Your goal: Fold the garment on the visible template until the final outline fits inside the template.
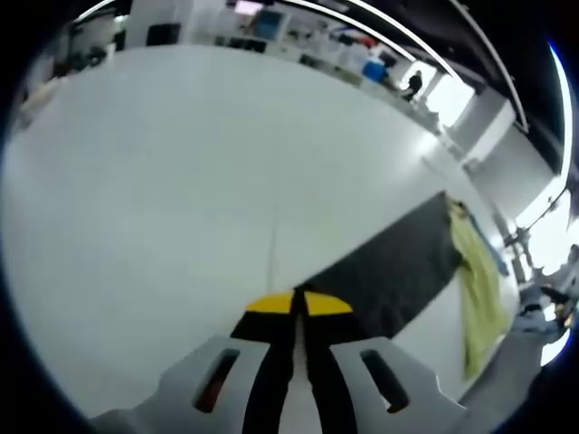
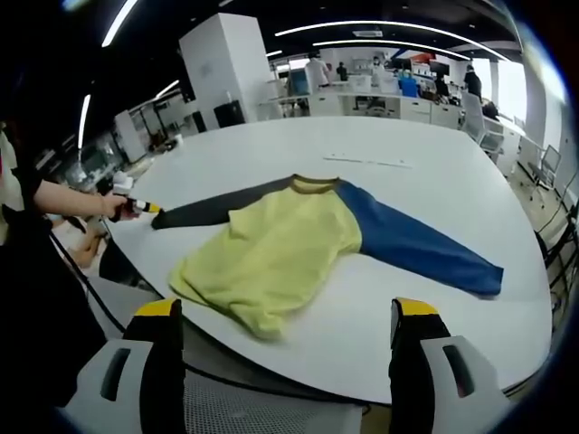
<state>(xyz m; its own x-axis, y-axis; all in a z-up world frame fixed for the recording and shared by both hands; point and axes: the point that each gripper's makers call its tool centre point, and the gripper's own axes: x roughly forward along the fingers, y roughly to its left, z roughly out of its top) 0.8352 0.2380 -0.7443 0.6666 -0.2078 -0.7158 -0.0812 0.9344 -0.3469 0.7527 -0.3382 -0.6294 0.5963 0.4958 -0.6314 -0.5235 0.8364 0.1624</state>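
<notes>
**Garment spread on tabletop, left hand-held gripper clenched on its dark sleeve cuff**

The white tabletop [image 2: 425,181] is the largest thing here, a broad rounded surface with an office of desks and people well behind it. A thin seam line runs across it in the left gripper view.

On the tabletop lies the garment [image 2: 280,244], a long-sleeved shirt spread flat near the edge closest to the right gripper view's camera. Its yellow body [image 2: 271,258] sits in the middle, hem rumpled and close to that edge. The blue sleeve [image 2: 421,249] stretches out from the body toward the right of that view, lying fully on the tabletop. The dark grey sleeve [image 2: 217,210] stretches the opposite way, toward the tabletop's left edge.

The left hand-held gripper [image 1: 297,303] has its yellow-tipped jaws pressed together on the end of the dark grey sleeve, the fabric running away from the tips toward the yellow body. In the right gripper view this same tool appears at the sleeve's cuff, held in a person's hand [image 2: 113,206].

The right hand-held gripper [image 2: 288,312] hangs off the tabletop's near edge, jaws spread wide apart, grasping nothing, clear of the garment.
</notes>
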